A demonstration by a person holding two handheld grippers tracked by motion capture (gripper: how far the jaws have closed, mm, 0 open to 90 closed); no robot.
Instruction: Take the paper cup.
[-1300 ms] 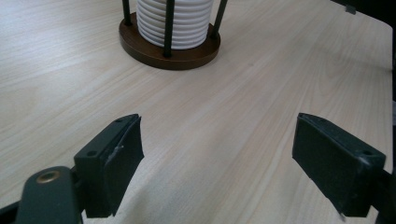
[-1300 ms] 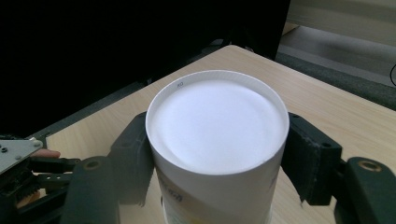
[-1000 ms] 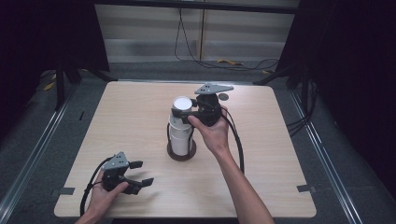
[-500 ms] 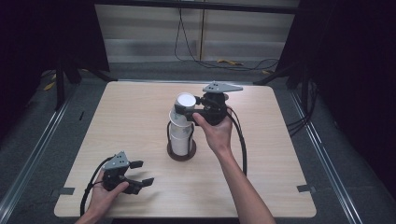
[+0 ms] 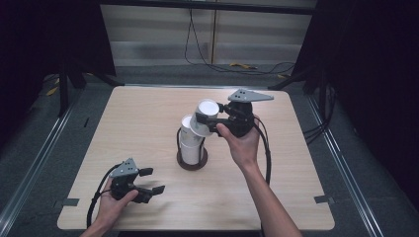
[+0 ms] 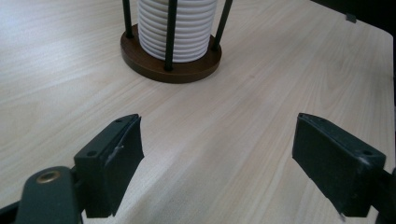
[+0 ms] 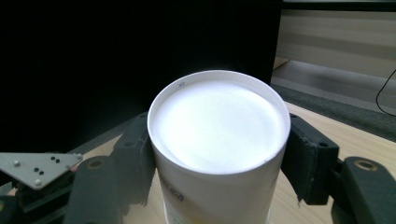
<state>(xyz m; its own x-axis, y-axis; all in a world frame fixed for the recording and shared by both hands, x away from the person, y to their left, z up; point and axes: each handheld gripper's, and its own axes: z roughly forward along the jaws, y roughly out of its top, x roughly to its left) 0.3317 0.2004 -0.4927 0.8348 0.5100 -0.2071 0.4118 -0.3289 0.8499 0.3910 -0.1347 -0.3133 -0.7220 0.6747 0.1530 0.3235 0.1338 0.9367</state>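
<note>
A stack of white paper cups [image 5: 188,140] stands upside down in a dark round holder [image 5: 191,161] with thin black posts at the table's middle. My right gripper [image 5: 210,121] is shut on one white cup [image 5: 206,114], held tilted just above and to the right of the stack. In the right gripper view the cup's flat bottom [image 7: 218,125] faces the camera between both pads [image 7: 306,158]. My left gripper [image 5: 152,181] rests open near the table's front left, empty. In the left gripper view the holder [image 6: 170,58] and the cup stack [image 6: 177,23] lie ahead of its wide-apart jaws.
The light wooden table [image 5: 138,118] has bare room on all sides of the holder. Cables [image 5: 212,64] lie on the grey floor behind the table. Dark curtains flank both sides.
My right gripper has lifted the top cup off the stack and carried it up and to the right, tilting it. The left gripper has stayed in place.
</note>
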